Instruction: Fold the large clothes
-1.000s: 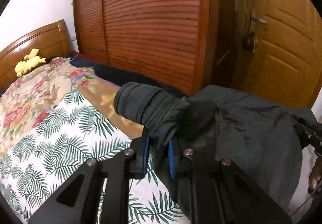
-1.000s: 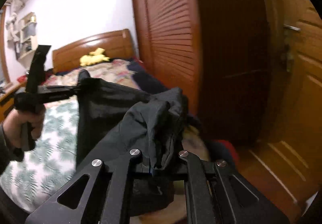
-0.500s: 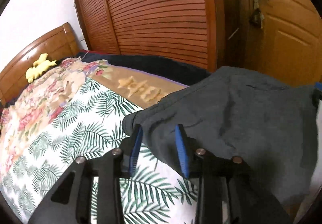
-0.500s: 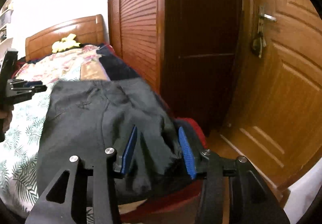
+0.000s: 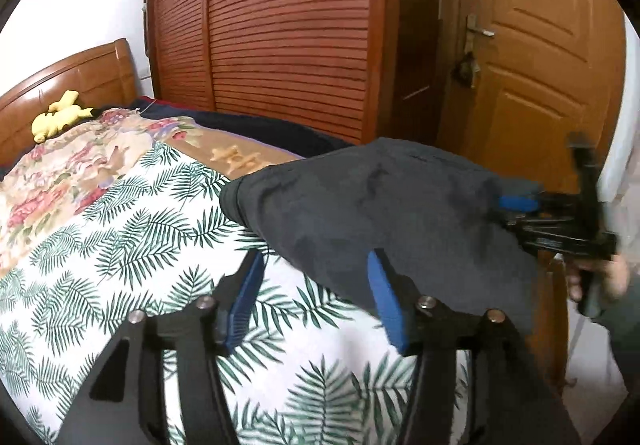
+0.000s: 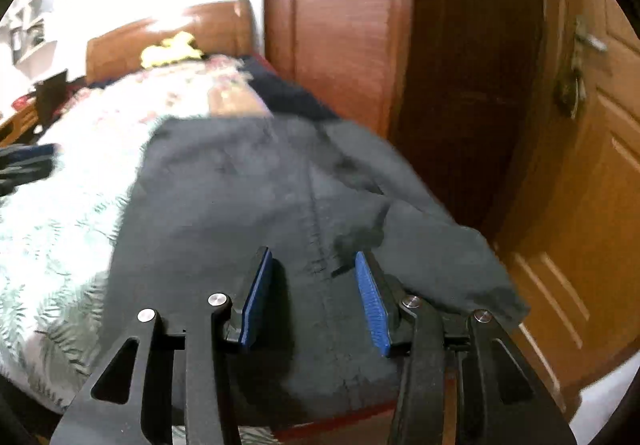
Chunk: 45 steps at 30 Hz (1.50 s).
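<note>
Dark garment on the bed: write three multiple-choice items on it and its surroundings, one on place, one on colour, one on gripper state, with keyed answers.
1. Where does the dark garment lie?
A. by the headboard
B. on the bedspread at the bed's foot corner, near the door
C. on the floor

2. What colour is the plush toy?
A. yellow
B. red
C. blue

3. How is the right gripper?
A. shut on cloth
B. out of view
C. open above the garment

Answers: 1 B, it lies on the leaf-print bedspread; 2 A, yellow by the headboard; 3 C, blue pads apart.

Dark grey garment (image 5: 384, 205) on green-leaf-patterned white sheet (image 5: 120, 245); yellow plush toy (image 5: 60, 117).
</note>
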Each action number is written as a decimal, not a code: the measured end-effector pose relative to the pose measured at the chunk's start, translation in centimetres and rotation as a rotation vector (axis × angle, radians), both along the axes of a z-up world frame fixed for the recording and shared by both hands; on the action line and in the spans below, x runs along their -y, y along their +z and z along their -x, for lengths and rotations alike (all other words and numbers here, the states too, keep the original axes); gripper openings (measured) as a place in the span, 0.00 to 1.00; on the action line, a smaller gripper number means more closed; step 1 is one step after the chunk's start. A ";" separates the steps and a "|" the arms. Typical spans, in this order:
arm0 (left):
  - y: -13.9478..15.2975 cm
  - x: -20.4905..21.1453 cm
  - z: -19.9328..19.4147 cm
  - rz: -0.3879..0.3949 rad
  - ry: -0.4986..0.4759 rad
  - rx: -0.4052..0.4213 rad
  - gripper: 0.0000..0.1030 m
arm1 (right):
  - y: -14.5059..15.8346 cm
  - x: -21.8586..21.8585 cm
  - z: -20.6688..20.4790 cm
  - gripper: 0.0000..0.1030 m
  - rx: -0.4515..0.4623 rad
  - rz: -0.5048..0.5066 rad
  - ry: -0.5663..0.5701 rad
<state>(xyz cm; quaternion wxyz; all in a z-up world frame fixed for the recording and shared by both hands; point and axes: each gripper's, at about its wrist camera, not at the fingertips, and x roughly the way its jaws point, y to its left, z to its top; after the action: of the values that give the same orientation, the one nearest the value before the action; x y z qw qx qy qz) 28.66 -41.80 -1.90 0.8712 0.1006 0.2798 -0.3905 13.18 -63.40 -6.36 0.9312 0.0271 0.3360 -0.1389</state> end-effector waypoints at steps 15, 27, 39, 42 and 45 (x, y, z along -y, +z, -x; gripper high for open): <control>2.7 -8.5 6.7 0.006 0.085 0.052 0.56 | 4.1 -6.1 2.7 0.56 0.092 0.000 -0.012; 2.8 -18.5 12.0 -0.035 0.278 0.054 0.56 | 6.7 -20.7 4.3 0.77 0.174 -0.054 0.203; 2.4 -29.5 16.8 -0.008 0.484 0.057 0.56 | 6.6 -33.2 4.9 0.78 0.215 -0.089 0.355; 2.3 -32.1 18.0 0.014 0.560 0.057 0.56 | 6.4 -36.1 5.5 0.78 0.229 -0.094 0.403; 2.1 -34.5 19.0 0.028 0.615 0.066 0.56 | 6.4 -38.9 6.1 0.78 0.241 -0.106 0.457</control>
<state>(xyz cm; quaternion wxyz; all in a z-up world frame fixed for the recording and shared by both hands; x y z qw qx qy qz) 9.63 -7.25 0.19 0.9584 0.0116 0.2635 -0.1090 7.06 -24.49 0.02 0.9689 0.0154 0.2270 0.0971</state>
